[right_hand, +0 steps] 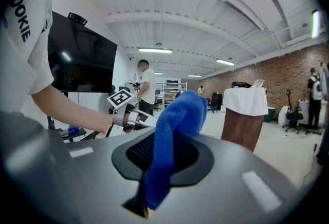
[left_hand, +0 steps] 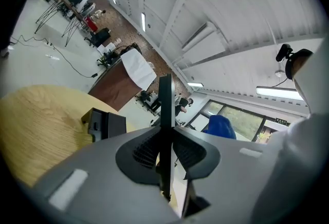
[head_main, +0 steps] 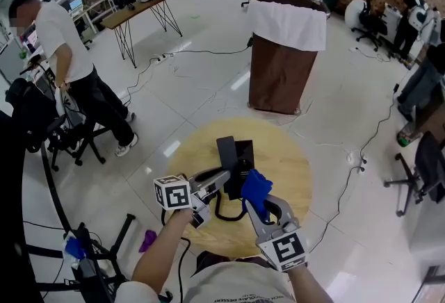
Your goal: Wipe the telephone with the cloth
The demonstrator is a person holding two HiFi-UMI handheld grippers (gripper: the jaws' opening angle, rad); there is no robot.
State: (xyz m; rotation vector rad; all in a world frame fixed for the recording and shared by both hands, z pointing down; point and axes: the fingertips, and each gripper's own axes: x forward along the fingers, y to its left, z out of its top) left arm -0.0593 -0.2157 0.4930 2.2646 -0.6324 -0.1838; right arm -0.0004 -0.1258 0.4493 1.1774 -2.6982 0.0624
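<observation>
The black telephone base (head_main: pixel 245 154) sits on the round wooden table (head_main: pixel 292 169); it also shows in the left gripper view as a telephone base (left_hand: pixel 105 123). My left gripper (head_main: pixel 224 181) is shut on the black handset (head_main: pixel 227 150), which is raised above the table with its curly cord (head_main: pixel 224 214) looping down. In the left gripper view the handset (left_hand: pixel 165 110) stands edge-on between the jaws of the left gripper (left_hand: pixel 165 152). My right gripper (head_main: pixel 257 204) is shut on a blue cloth (head_main: pixel 256 187), just right of the handset. The cloth (right_hand: pixel 177 125) bulges out of the right gripper (right_hand: pixel 164 159).
A brown lectern draped in white (head_main: pixel 285 62) stands beyond the table. A person (head_main: pixel 69 65) stands at the left by a black chair (head_main: pixel 66 135). Cables run over the pale floor (head_main: pixel 348 156). Office chairs and desks line the far wall.
</observation>
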